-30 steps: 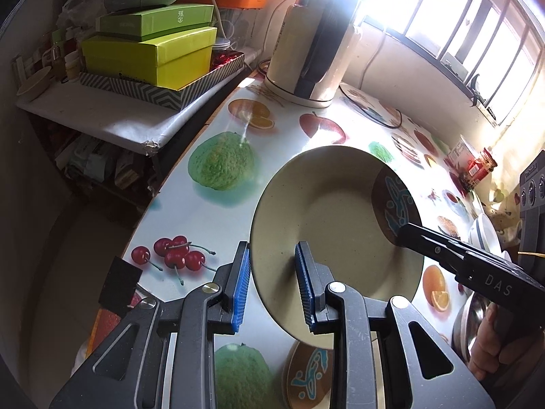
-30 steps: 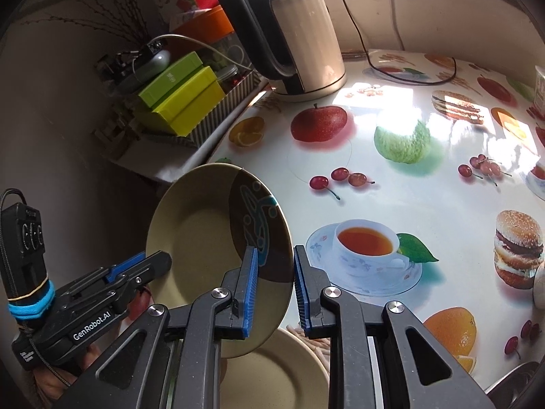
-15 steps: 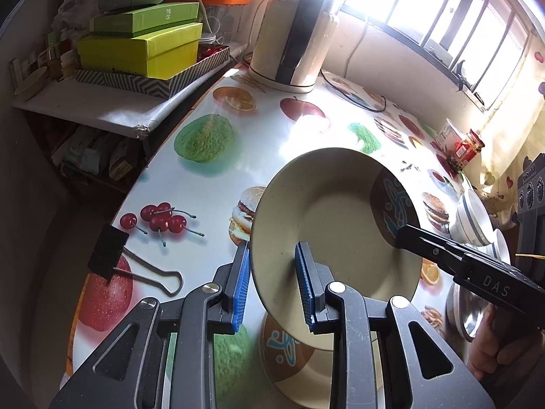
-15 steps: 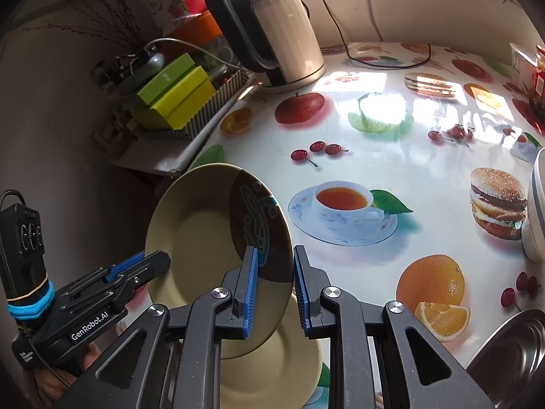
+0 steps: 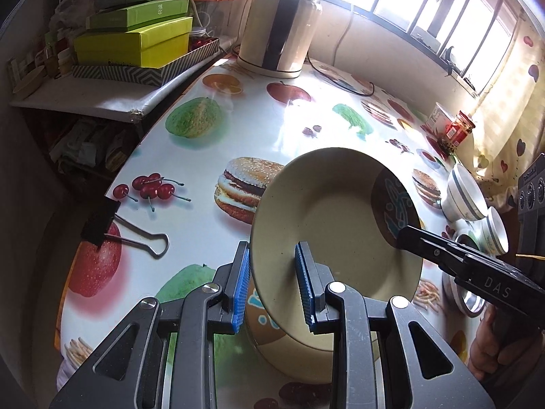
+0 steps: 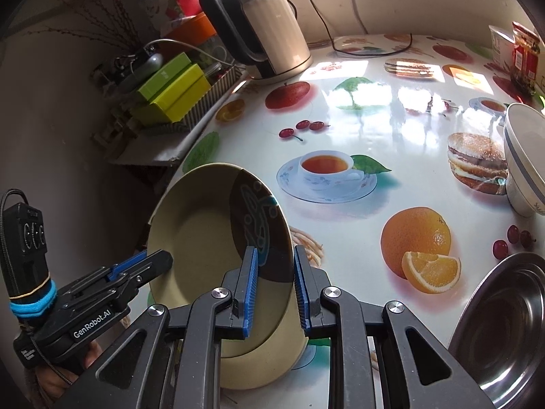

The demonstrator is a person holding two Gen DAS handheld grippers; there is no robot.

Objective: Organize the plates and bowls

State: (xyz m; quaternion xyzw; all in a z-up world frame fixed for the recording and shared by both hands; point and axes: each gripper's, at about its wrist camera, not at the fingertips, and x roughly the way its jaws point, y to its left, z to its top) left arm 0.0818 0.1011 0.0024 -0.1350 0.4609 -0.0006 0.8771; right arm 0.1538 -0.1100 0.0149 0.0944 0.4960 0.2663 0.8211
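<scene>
A beige plate (image 5: 327, 225) with a brown patterned patch is held tilted above the table, gripped on two sides. My left gripper (image 5: 272, 283) is shut on its near rim. My right gripper (image 6: 272, 286) is shut on the patterned rim and shows in the left wrist view (image 5: 408, 235). The plate (image 6: 204, 238) hangs just over a second beige plate (image 5: 289, 351) lying on the table (image 6: 265, 364). Two white bowls with grey bands (image 5: 463, 194) stand at the right.
A steel bowl (image 6: 504, 327) lies at the near right. A kettle (image 5: 279, 24) and its cord stand at the back. Green boxes (image 5: 136, 41) sit on a side shelf. A binder clip (image 5: 112, 225) lies near the left table edge (image 5: 112, 184). A red jar (image 5: 456, 129) stands far right.
Both grippers have carried the tilted plate toward the near side of the table and lower, over the second plate. Bowls have come into view at the right.
</scene>
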